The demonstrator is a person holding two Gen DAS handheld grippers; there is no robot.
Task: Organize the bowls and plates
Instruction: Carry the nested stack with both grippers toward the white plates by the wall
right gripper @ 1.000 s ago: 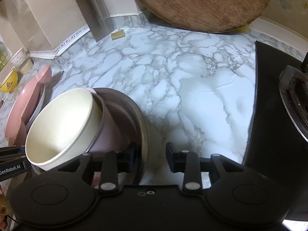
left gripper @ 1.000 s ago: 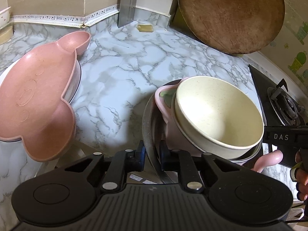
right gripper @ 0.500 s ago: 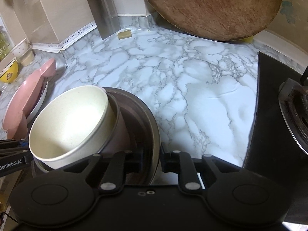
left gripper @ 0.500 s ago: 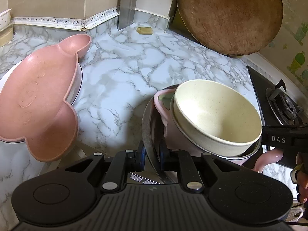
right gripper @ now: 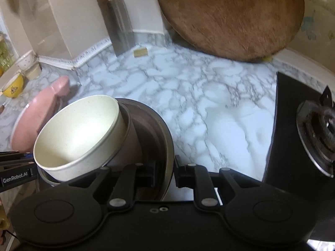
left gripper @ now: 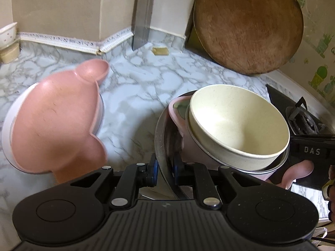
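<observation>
Sitting far left on the marble bench (left gripper: 134, 96), a pink animal-shaped plate (left gripper: 54, 125) rests on top of a white plate (left gripper: 6, 129), well apart from the work going on. Further back, a small patterned bowl (left gripper: 8, 32) stands by the wall, and a cleaver (left gripper: 142, 18) leans upright in the corner.

Next comes the left hand-held gripper (left gripper: 164, 170), its jaws narrow and pinched on the near rim of a metal pan (left gripper: 161, 138). Inside the pan a pink bowl (left gripper: 178, 115) lies tilted, and a cream bowl (left gripper: 238, 123) sits nested in a steel ring on top of it, leaning toward the pan's right side.

On the opposite rim the right hand-held gripper (right gripper: 165, 175) is also closed down narrow on the pan's edge, so both sides are held and the stack appears lifted clear of the bench.

Behind, a round wooden board (left gripper: 249, 25) leans against the wall, and a gas stove (right gripper: 314, 129) sits far right.

My worry is the stack: those bowls sit loose and crooked, so any uneven lift between the two sides could slide them out. Thin rim grips could also slip if the pan twists, and swinging right risks clipping the stove.
</observation>
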